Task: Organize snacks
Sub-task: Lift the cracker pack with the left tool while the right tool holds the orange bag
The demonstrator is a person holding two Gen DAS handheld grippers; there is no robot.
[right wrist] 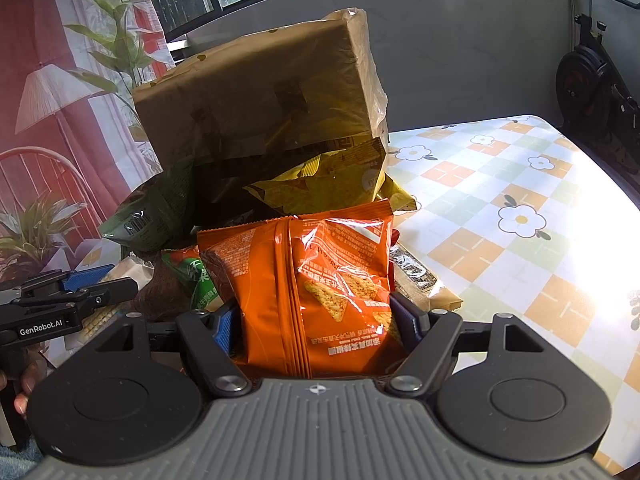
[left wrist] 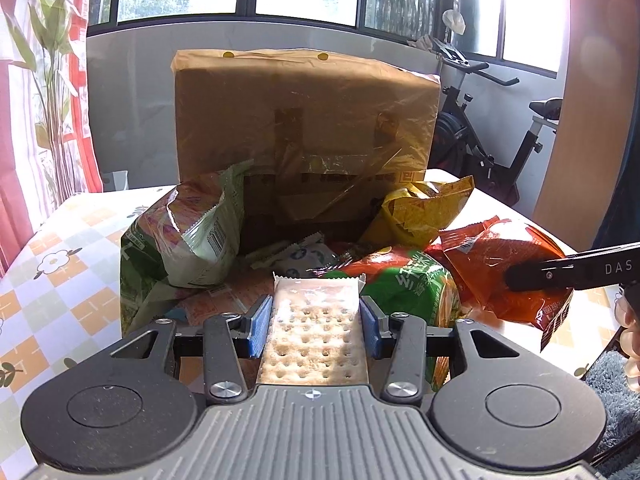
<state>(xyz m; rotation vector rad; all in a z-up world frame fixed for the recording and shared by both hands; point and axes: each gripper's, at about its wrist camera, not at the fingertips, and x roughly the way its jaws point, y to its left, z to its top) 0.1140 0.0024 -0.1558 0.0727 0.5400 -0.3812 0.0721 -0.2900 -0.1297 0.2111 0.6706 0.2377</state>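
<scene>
On the left, the left gripper (left wrist: 316,322) is closed on a cracker pack (left wrist: 314,332). Both blue pads press its long edges, and its long axis runs straight out toward twelve o'clock from the jaws. At about ten o'clock from it leans a green bag (left wrist: 192,232). At twelve, behind the pile, stands a big brown paper bag (left wrist: 304,120), upright and taller than everything else. At one o'clock sits a yellow bag (left wrist: 420,208), and just right of the crackers lies a green and red bag (left wrist: 408,288). A small white packet (left wrist: 308,256) lies in the gap in front of the paper bag.

Further right, the right gripper (right wrist: 316,320) clamps an orange chip bag (right wrist: 316,280), which stands on end between its pads with its long axis pointing to twelve. In the left view that same bag is at three o'clock, with a black finger of the right gripper against it.

The coming move probably turns on the paper bag: it lies dead ahead of both grippers, and neither hand is clearly nearer to it.

Count: one cracker pack, one orange bag, one yellow, two greenish bags, one small white packet and one paper bag, all at one end of the flowered table (right wrist: 520,216). More may hide underneath.
</scene>
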